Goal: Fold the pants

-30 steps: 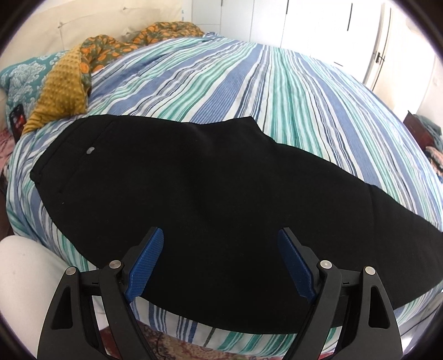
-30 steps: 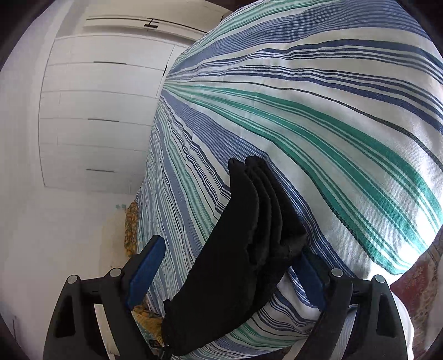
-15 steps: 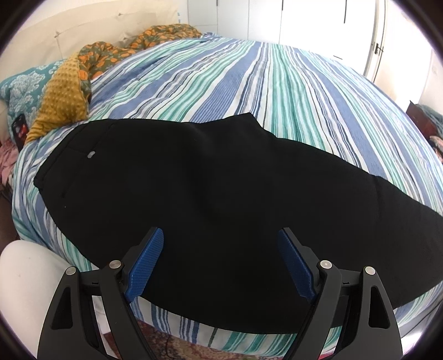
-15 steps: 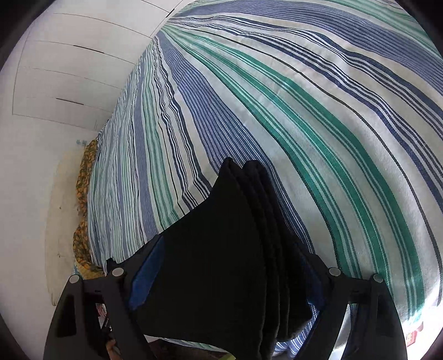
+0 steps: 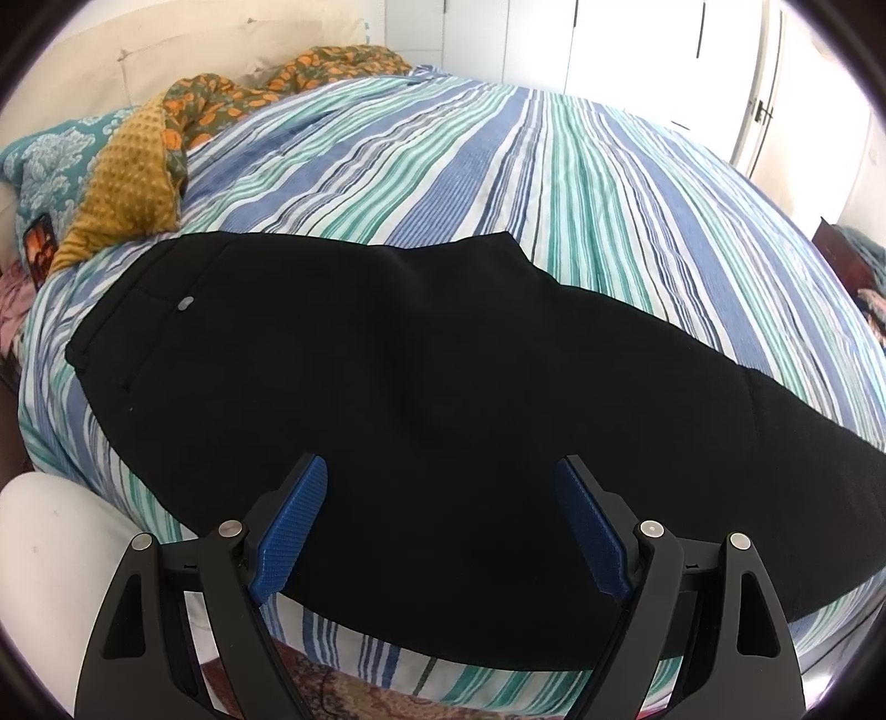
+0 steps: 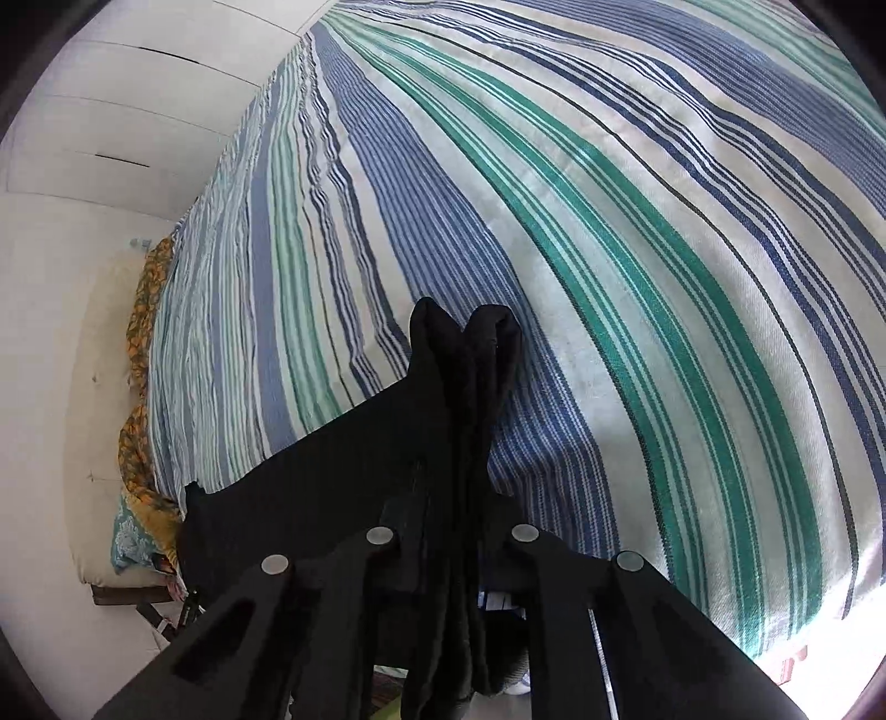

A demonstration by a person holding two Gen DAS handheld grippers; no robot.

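1. A pair of black pants (image 5: 421,387) is spread flat across a bed covered by a blue, green and white striped bedspread (image 5: 581,183). The waistband is seen at the left, and the legs run away to the right.
2. The near long edge of the pants is seen close to the bed's near edge, with a strip of patterned rug (image 5: 343,687) visible below it.
3. Beyond the pants, a wide stretch of bare striped bedspread is shown, reaching toward white wardrobe doors (image 5: 637,44).
4. At the far left, a mustard blanket (image 5: 122,194), an orange-patterned cloth (image 5: 260,94) and a teal pillow (image 5: 50,155) are heaped by the headboard.
5. The left gripper (image 5: 440,520) is held above the pants' near edge with its jaws spread wide, and nothing is gripped between the blue pads (image 5: 290,526).
6. The right gripper (image 6: 454,531) is shown with its jaws closing on the bunched leg ends (image 6: 465,399), and the layered cloth is pinched and lifted off the bedspread (image 6: 664,277).
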